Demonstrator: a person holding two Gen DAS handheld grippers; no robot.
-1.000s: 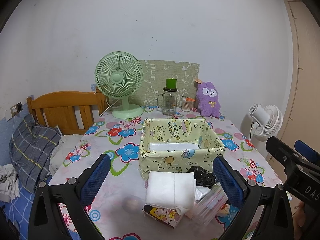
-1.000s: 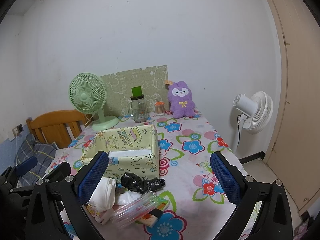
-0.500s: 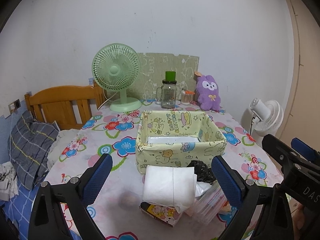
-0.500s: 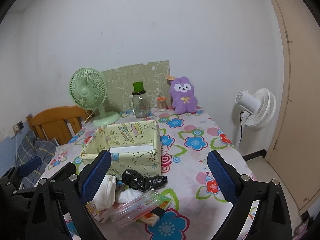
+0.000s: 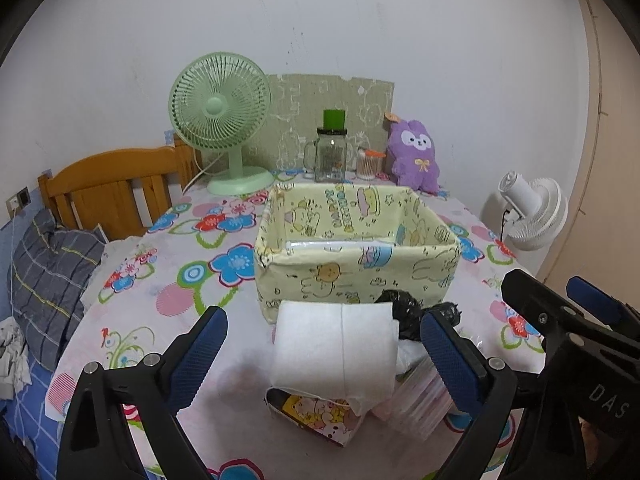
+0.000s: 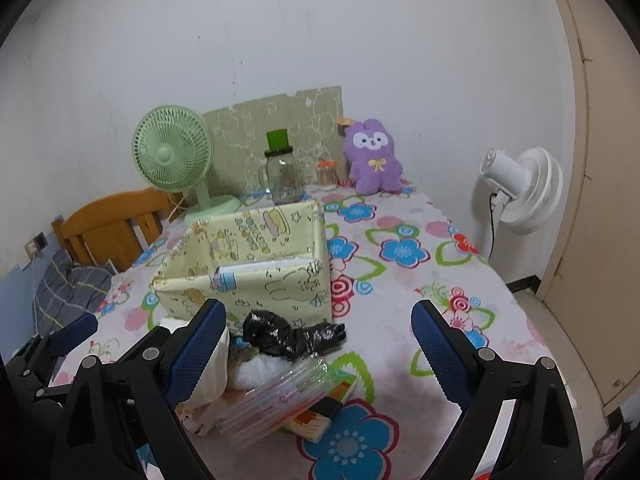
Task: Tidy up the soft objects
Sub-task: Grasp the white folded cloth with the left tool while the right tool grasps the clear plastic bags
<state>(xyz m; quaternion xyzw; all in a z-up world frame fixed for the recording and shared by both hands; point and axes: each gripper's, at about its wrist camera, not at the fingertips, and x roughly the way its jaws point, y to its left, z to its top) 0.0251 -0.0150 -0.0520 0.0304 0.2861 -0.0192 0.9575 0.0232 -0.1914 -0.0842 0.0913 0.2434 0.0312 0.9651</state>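
Barely started, by the look of it. The yellow bin (image 5: 356, 248) sits mid-bench with just one flat clear-wrapped pack (image 5: 340, 243) lying in the bottom, and the rest of the soft stuff is heaped on the bench right in front of it.

The pile: a white folded cloth (image 5: 334, 354) draped over a cartoon-print box (image 5: 316, 420), a crumpled black bag (image 6: 288, 334) touching the bin's front wall, a white bag (image 6: 256, 370) under that, and a stack of clear pouches (image 6: 276, 396) on the right side of the pile.

Left gripper (image 5: 324, 360) has its jaws wide, lined up either side of the cloth but not touching it as far as I can tell. Right gripper (image 6: 318, 354) is wide too, holding nothing, pointed at the black bag and pouches.

So pretty much the whole pile is left to go. My guess is the cloth goes first. The purple bunny (image 5: 414, 156) at the back is soft too, could be part of it, can't say.
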